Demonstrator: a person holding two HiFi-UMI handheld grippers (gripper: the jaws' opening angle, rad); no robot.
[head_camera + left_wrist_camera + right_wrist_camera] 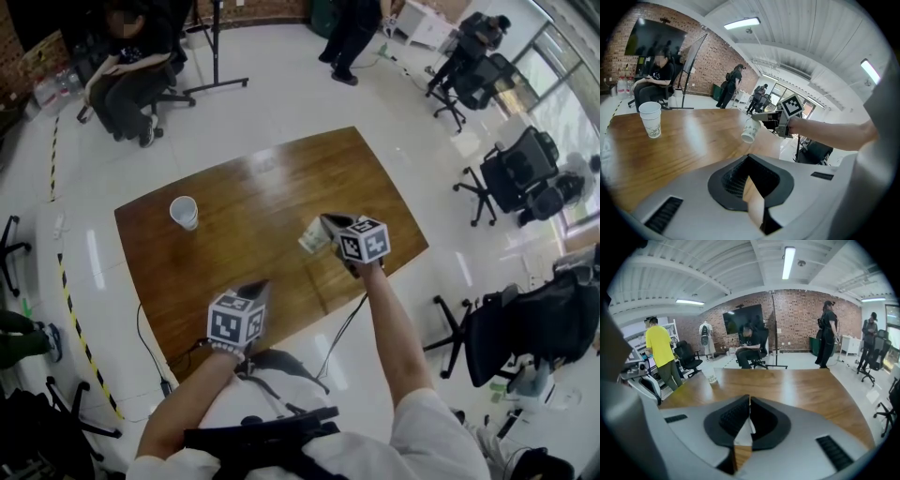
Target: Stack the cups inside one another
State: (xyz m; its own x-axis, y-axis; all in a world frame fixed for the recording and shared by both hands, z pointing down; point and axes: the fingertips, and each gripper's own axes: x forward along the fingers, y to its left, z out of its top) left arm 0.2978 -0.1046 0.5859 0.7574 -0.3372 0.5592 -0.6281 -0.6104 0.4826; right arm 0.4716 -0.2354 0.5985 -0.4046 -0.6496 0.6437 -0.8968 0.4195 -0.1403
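Two white cups are in play on the brown wooden worktop [272, 183]. One, the upright cup [184, 212], stands mouth up near the worktop's left corner, alone and well apart from everything else. We carry the other, the tilted cup [314, 236], in the right claw [328, 225], over the part of the worktop near its right corner. The left gripper view shows it hanging from the claw tips with its mouth turned down and toward the upright cup, and it appears clear of the wood. In the right gripper view the jaws are squeezed almost together with a thin white strip of the cup's wall pinched between them, so the grip is on the rim rather than round the body. Our left claw [255, 291] sits low over the worktop's near edge, pointing toward the middle, its jaws closed against each other with nothing between them. Past the far edge a seated person [127, 75] and, off to the right, office chairs [516, 173] are on the pale floor [394, 94].
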